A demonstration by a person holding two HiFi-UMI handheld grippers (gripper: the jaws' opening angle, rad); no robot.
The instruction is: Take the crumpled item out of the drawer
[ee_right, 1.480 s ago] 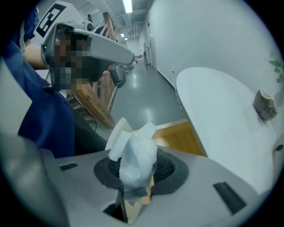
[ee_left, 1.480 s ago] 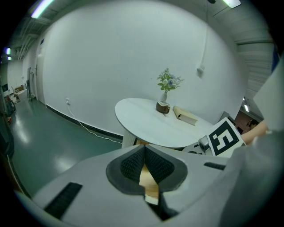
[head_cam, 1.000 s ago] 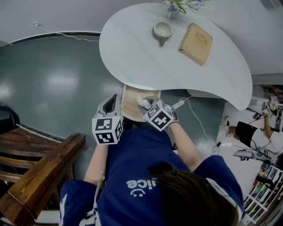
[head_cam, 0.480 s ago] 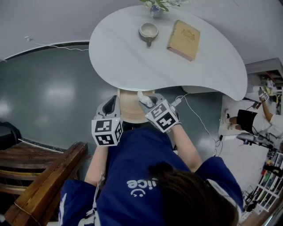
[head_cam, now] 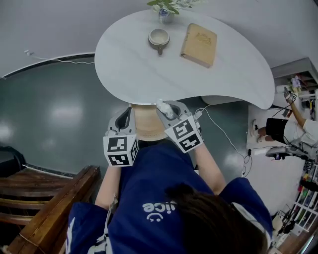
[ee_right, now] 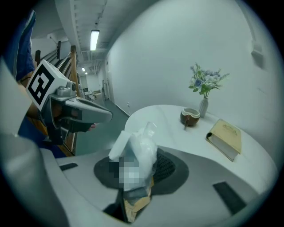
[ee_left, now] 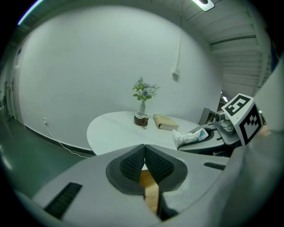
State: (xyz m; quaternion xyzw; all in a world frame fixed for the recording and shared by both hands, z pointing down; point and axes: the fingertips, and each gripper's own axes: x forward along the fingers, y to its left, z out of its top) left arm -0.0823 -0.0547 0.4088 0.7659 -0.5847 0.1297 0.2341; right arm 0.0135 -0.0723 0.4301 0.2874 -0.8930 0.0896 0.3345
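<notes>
A crumpled white wrapper (ee_right: 135, 153) stands up between the pads of my right gripper (ee_right: 137, 173), which is shut on it. In the head view the wrapper (head_cam: 163, 107) and right gripper (head_cam: 167, 112) hang over the pulled-out wooden drawer (head_cam: 144, 124), just at the white table's edge (head_cam: 149, 101). My left gripper (head_cam: 125, 117) stays by the drawer's left side. In its own view the left gripper (ee_left: 144, 162) has its pads pressed together, with drawer wood (ee_left: 151, 193) showing beneath them. The wrapper (ee_left: 188, 137) shows to its right.
On the white table stand a cup (head_cam: 159, 37), a tan book (head_cam: 198, 44) and a vase of flowers (head_cam: 164, 10). A white cable (head_cam: 218, 134) trails on the floor at the right. Dark wooden furniture (head_cam: 44, 208) sits at the lower left.
My right gripper has lifted the wrapper up and toward the table's edge, away from the drawer's inside. The left gripper has stayed beside the drawer.
</notes>
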